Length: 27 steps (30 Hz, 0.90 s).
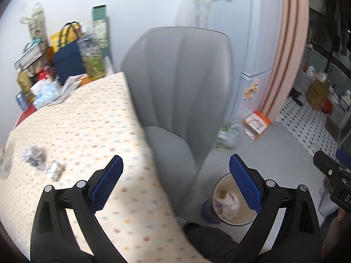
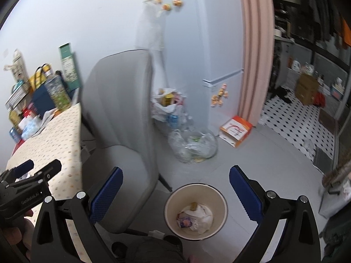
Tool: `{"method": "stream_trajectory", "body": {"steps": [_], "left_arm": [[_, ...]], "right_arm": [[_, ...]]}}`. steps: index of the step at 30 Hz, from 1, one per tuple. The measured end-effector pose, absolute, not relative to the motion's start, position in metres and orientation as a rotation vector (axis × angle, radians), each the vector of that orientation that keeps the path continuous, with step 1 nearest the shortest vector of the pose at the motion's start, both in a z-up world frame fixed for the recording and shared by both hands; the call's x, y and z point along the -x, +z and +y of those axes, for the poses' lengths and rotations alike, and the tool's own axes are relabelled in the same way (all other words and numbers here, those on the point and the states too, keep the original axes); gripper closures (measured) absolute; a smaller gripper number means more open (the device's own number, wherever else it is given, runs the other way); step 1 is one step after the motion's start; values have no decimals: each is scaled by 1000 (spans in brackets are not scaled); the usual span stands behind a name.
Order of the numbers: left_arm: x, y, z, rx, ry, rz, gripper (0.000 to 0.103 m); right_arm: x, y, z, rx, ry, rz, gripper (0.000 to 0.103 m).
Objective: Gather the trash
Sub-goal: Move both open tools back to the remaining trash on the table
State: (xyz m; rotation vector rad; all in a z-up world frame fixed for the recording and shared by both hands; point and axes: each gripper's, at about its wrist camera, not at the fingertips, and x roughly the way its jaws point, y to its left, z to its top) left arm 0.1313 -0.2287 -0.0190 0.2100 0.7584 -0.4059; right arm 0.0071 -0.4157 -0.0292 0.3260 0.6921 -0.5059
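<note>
Both the left gripper and right gripper gape wide and empty, round cream wastebasket on the floor holds scraps, so next grab is probably the crumpled silver foil wads on the dotted tablecloth.

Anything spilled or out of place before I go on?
Two crumpled foil wads lie loose on the dotted tablecloth, not in the bin on the floor beside the grey chair. An orange box lies tipped on the floor. Nothing looks spilled.
</note>
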Motion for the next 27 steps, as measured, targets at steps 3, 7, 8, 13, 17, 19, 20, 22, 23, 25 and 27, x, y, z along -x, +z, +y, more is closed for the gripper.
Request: {"method": "stream_trajectory", "body": {"steps": [3,7,8,13,17,19,20,22,23,25,27], "left_arm": [[-136,-15,-204,-189,-358,751,7],[-142,-8,-163,-158,-279,736,7],[-144,-6,-152,-147,-261,734,7],[-148,-3,-105,-103,-175,731,7],[-145,-1,-77,-88,-127,727,7],[-144,0,-64,-79,-105,725,7],[-143,0,-58,-73,-96,723,7],[-142,1,-45,-67,-75,716,7],[-141,2,-41,-68,-66,711,7],[-138,3,-31,-68,-50,699,7],[-136,5,-21,-71,-34,685,7]], "right_arm": [[-21,-25,-393,-300,-455,696,8],[-39,-22,-363,-270,-389,705,8],[-43,-21,-355,-262,-373,706,8],[-60,-19,-317,-221,-296,717,8],[-72,-17,-292,-191,-244,719,8],[-77,-15,-280,-176,-219,719,8],[-80,-15,-275,-171,-209,721,8],[-85,-13,-264,-156,-185,723,8],[-87,-12,-257,-145,-174,723,8],[-91,-11,-247,-129,-158,724,8],[-95,-10,-238,-117,-142,726,8]]}}
